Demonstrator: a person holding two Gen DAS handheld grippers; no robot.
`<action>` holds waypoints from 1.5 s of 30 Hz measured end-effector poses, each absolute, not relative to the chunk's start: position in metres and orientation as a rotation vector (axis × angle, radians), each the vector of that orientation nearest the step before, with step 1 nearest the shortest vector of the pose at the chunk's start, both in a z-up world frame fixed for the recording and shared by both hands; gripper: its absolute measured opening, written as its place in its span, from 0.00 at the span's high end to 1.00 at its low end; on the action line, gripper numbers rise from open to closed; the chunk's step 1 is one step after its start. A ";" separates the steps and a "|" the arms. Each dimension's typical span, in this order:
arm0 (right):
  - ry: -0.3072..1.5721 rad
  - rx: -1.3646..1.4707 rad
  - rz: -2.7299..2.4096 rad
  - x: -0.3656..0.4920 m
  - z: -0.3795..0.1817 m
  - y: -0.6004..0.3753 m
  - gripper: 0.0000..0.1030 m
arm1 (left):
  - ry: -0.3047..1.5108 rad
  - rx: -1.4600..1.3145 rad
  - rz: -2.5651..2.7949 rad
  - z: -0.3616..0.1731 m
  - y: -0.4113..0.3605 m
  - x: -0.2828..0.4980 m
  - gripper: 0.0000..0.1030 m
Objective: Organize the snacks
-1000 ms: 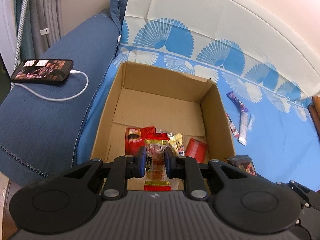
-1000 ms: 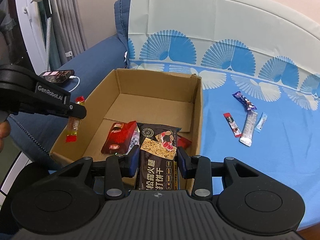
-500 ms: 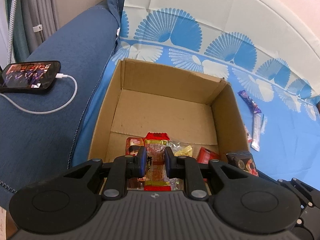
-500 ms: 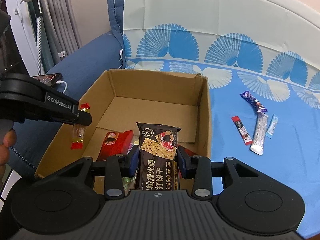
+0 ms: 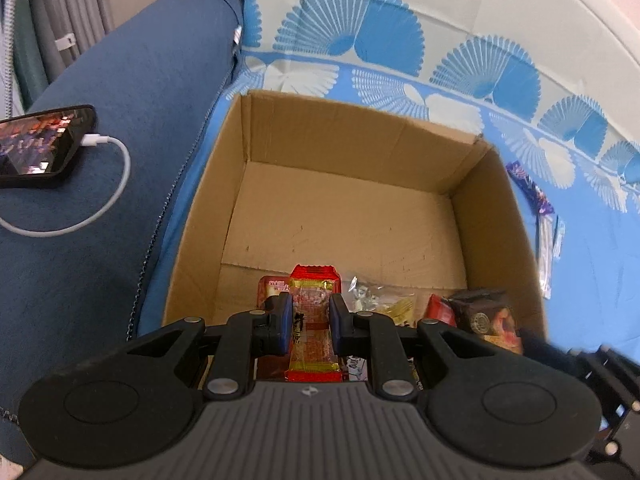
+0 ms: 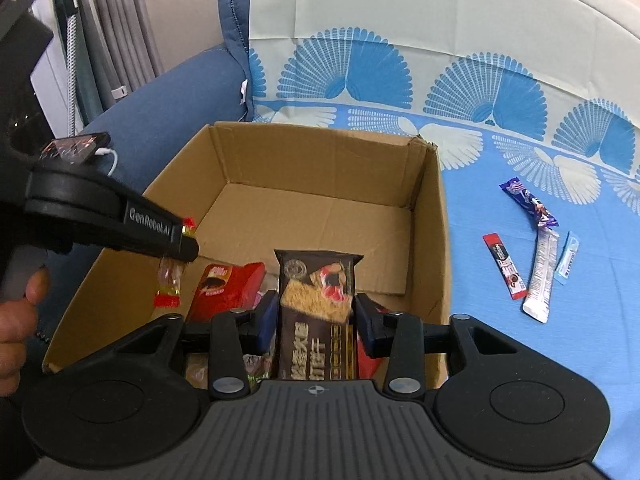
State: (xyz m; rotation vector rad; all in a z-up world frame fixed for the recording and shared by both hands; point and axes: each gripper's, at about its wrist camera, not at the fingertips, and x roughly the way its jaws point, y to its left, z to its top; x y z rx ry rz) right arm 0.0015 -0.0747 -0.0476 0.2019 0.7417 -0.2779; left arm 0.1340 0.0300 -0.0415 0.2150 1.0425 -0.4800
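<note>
Left tongs (image 5: 310, 322) pinch a small crinkly clear candy wrapper (image 5: 313, 328) with red-gold ends, blue pads pressed flat on both sides; it hangs over the near end of the cardboard box (image 5: 496, 216). Right tongs (image 6: 316, 318) have just been opening: a glossy dark-brown biscuit packet (image 6: 316, 312) stands between the blue pads with gaps on either side, not squeezed, its lower end down among the box's contents. Person's hand (image 6: 16, 320) grips the left handle at frame edge. Box is plain corrugated card, open top, creased floor, far half bare; near end holds a red foil pack (image 6: 230, 288) and a clear crumpled bag (image 5: 380, 300). Right of the box, on the smooth blue fan-print sheet (image 6: 520, 360), lie thin sachets: red stick (image 6: 504, 266), silver stick (image 6: 542, 276), pale blue stick (image 6: 568, 258), purple bar (image 6: 528, 202). Left, on the fuzzy navy sofa arm (image 5: 100, 140), a phone (image 5: 44, 140) with a white cable (image 5: 104, 184).
</note>
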 end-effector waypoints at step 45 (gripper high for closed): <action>0.487 0.091 -0.307 -0.206 0.038 0.036 0.05 | 0.711 0.190 -0.408 0.065 0.149 -0.098 0.00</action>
